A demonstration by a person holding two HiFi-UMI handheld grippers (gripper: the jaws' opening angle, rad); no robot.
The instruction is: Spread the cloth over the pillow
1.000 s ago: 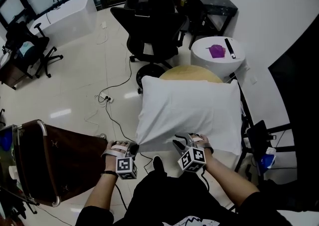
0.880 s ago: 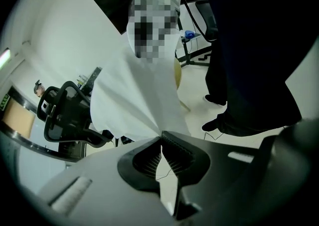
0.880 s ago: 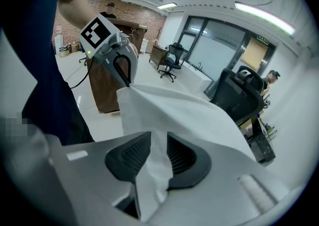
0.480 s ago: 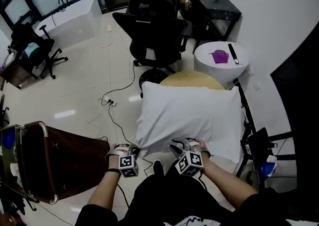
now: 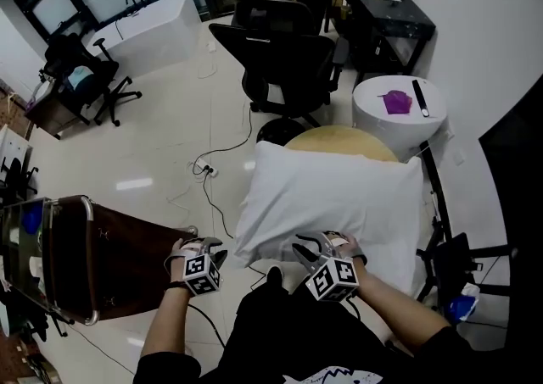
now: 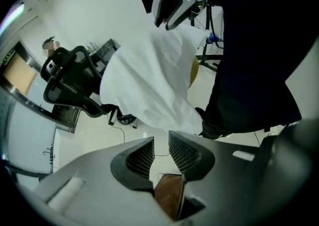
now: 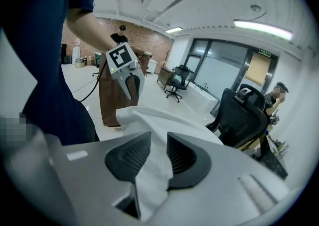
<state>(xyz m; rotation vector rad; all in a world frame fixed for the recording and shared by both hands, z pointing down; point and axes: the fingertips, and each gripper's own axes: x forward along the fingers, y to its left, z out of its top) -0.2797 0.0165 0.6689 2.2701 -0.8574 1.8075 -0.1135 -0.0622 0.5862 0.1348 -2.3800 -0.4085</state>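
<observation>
Left corner released; right side of cloth still pinched.
Left gripper (image 6: 160, 144): jaws have just been opening, now spread and empty, moved off the near-left corner it held a second ago. Right gripper (image 7: 158, 154) pinches a fold of the cloth (image 5: 335, 196), which drapes the pillow (hidden beneath) on the round surface (image 5: 339, 138). Spreading judged nearly done. No legible writing.

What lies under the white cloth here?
A round tan tabletop shows past the far edge of the white cloth. Whatever fills the cloth out, presumably the pillow, is fully covered and cannot be seen.
</observation>
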